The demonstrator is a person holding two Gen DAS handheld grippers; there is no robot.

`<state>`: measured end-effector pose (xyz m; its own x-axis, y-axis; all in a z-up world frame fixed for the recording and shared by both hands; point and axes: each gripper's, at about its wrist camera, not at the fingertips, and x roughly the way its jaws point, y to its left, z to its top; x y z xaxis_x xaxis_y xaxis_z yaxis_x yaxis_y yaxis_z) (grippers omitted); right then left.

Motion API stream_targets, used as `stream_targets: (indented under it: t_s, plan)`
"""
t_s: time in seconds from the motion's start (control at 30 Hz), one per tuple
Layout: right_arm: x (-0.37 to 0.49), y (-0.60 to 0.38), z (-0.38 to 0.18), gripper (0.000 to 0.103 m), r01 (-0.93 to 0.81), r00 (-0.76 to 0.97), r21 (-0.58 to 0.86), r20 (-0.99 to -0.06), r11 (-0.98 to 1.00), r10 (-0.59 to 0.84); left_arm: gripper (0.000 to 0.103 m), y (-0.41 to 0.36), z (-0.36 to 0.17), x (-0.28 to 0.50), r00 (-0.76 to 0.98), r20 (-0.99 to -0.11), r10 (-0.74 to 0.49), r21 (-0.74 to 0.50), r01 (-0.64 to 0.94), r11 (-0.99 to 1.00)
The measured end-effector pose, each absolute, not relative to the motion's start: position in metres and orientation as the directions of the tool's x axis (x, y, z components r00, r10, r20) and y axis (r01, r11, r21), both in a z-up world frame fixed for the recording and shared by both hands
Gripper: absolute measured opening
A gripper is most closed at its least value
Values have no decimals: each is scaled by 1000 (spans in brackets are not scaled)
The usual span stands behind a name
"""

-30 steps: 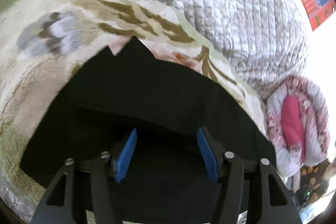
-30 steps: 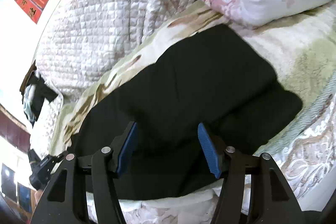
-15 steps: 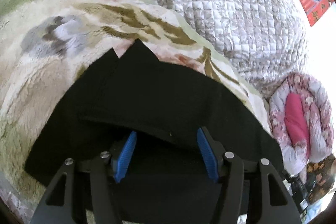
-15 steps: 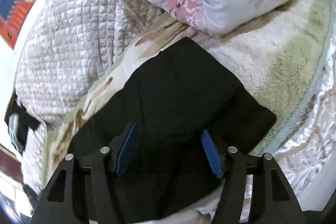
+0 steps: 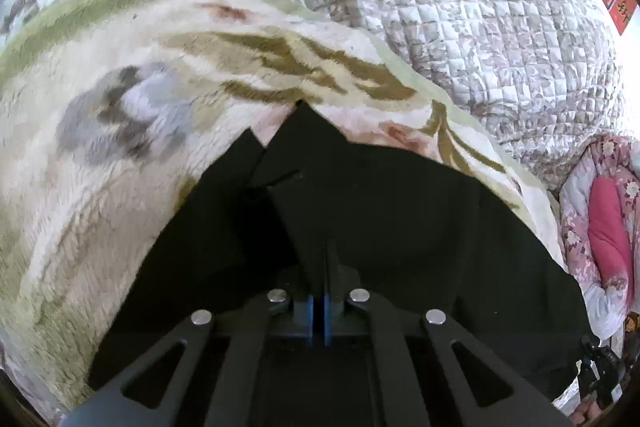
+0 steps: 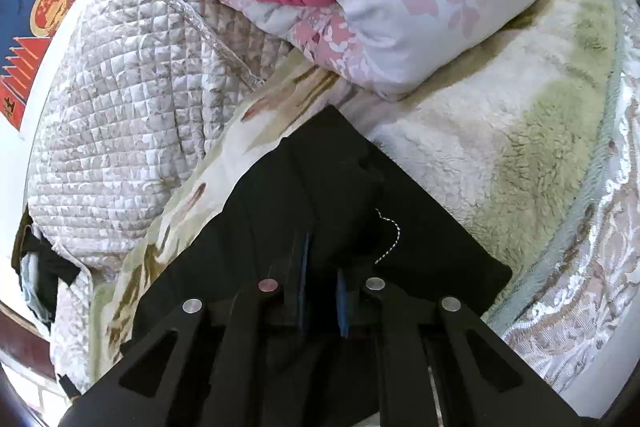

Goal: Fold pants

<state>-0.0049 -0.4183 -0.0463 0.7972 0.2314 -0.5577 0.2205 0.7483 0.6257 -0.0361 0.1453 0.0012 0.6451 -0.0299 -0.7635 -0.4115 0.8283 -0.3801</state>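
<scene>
The fleecy blanket carries our black pants, long axis running left to right. Our left gripper is clamped on their near edge; our right gripper is closing on cloth there too.

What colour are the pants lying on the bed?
Plain black pants, clearest in the right wrist view, lying on a fuzzy cream-and-green blanket.

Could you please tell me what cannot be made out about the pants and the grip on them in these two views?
- Left wrist view: the near edge of the black pants is hidden under the left gripper, whose jaws are shut.
- Right wrist view: the right gripper is motion-blurred, jaws closing; black-on-black hides how much cloth sits between them.
- Both views: the pants' full outline is cut off below.
</scene>
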Motion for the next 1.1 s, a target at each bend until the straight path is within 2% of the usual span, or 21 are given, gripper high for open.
stream_targets:
  t_s: [0.17,0.27,0.37,0.43,0.5,0.67,0.83,0.97,1.1]
  plan:
    - [-29,-423,-13,9,140,840,657,-475,741,262,4,153,51,-61,732,-681,-16,-407,-360,839]
    - [-37,-427,-22,9,205,820,611,-534,765,207,4,152,66,-81,749,-661,40,-345,-350,871]
    - [-35,-435,-55,9,304,748,614,-627,729,216,4,157,37,-89,680,-733,18,-334,-383,861]
    - [-35,-431,-53,9,301,749,587,-633,751,194,4,156,16,-88,619,-785,14,-312,-415,855]
    - [-37,-428,-50,9,297,748,574,-636,763,187,4,156,10,-88,606,-795,19,-303,-425,853]
    - [-39,-429,-55,9,307,740,572,-646,761,188,4,151,27,-95,652,-756,57,-278,-399,874]
    - [-41,-433,-56,10,315,732,570,-655,759,188,4,151,12,-90,596,-800,64,-242,-418,876]
    - [-60,-433,-35,28,364,764,510,-642,779,63,6,153,18,-103,586,-803,113,-212,-457,864]
    - [-70,-426,-7,29,340,816,431,-577,836,-34,9,158,35,-118,586,-776,235,-148,-530,835]
